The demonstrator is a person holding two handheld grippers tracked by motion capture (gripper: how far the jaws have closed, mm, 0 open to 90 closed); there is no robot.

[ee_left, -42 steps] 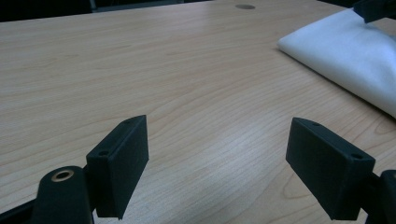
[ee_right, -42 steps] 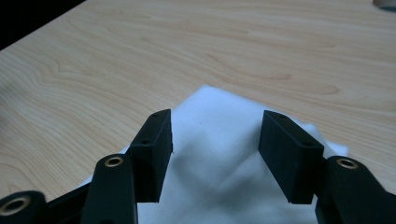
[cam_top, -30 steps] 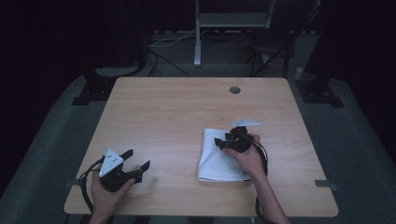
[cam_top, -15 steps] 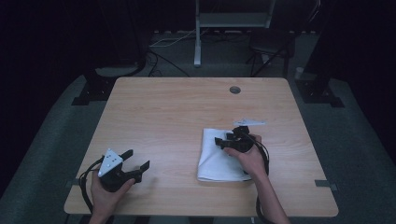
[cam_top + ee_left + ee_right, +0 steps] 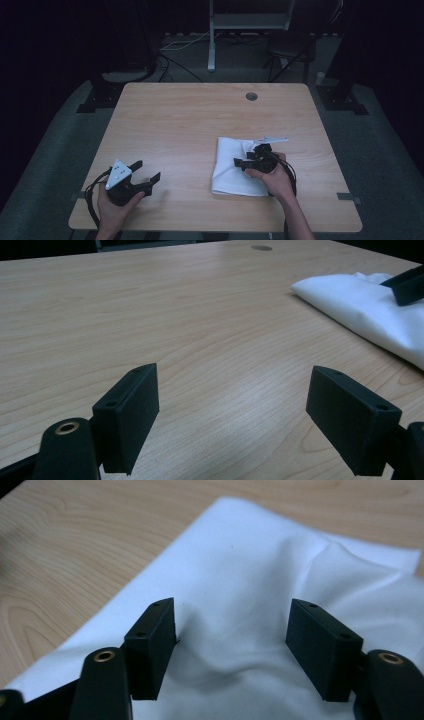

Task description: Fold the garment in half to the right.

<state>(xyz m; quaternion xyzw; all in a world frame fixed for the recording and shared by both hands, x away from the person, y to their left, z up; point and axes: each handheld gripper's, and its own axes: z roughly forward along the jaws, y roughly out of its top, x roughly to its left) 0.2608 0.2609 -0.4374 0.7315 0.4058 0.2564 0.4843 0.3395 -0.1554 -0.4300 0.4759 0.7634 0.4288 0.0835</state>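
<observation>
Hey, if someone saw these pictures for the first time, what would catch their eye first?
Probably the white cloth, folded and lying on the right part of the pale wooden table. The right gripper sits over it, its jaws apart and just opening, with rumpled cloth between them and not pinched. The left gripper rests open near the table's front left corner, nothing between its jaws.

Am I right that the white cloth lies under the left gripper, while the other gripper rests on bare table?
Not quite: the cloth lies under the right gripper, as the high view shows. The left gripper is the one on bare table.
</observation>
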